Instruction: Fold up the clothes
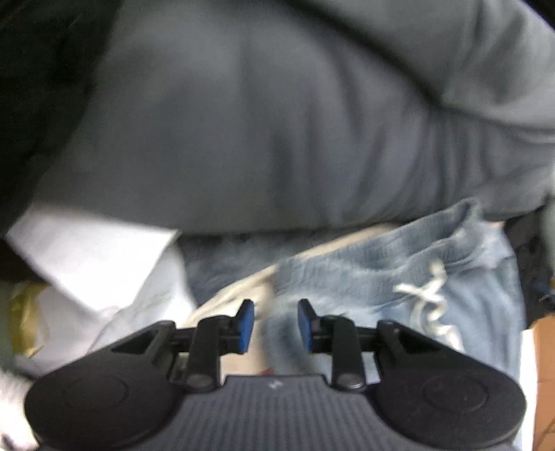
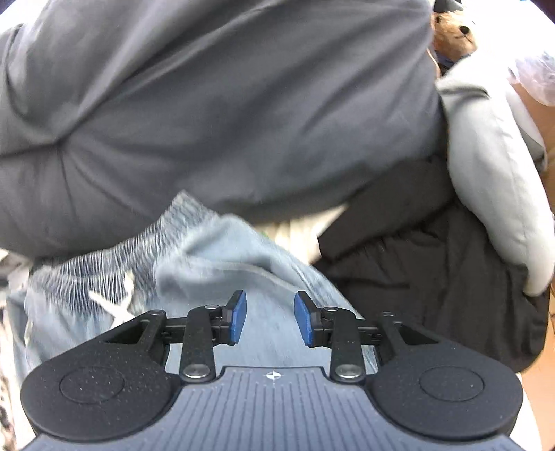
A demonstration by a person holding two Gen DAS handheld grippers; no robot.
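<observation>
Light blue shorts (image 1: 399, 277) with a ribbed waistband and a white drawstring (image 1: 430, 298) lie bunched on a pile of laundry. My left gripper (image 1: 275, 326) is open just above their left part, with nothing between its blue pads. In the right wrist view the same shorts (image 2: 222, 263) and drawstring (image 2: 114, 301) lie under my right gripper (image 2: 270, 321), which is open and empty over the blue fabric. A large dark grey garment (image 1: 260, 132) covers the pile behind the shorts and also shows in the right wrist view (image 2: 225, 114).
White clothing (image 1: 100, 270) lies left of the shorts. A cream garment (image 1: 229, 295) shows beneath them. A black garment (image 2: 433, 256) and a light grey one (image 2: 492, 173) lie to the right. A brown teddy bear (image 2: 454, 31) sits at the far right.
</observation>
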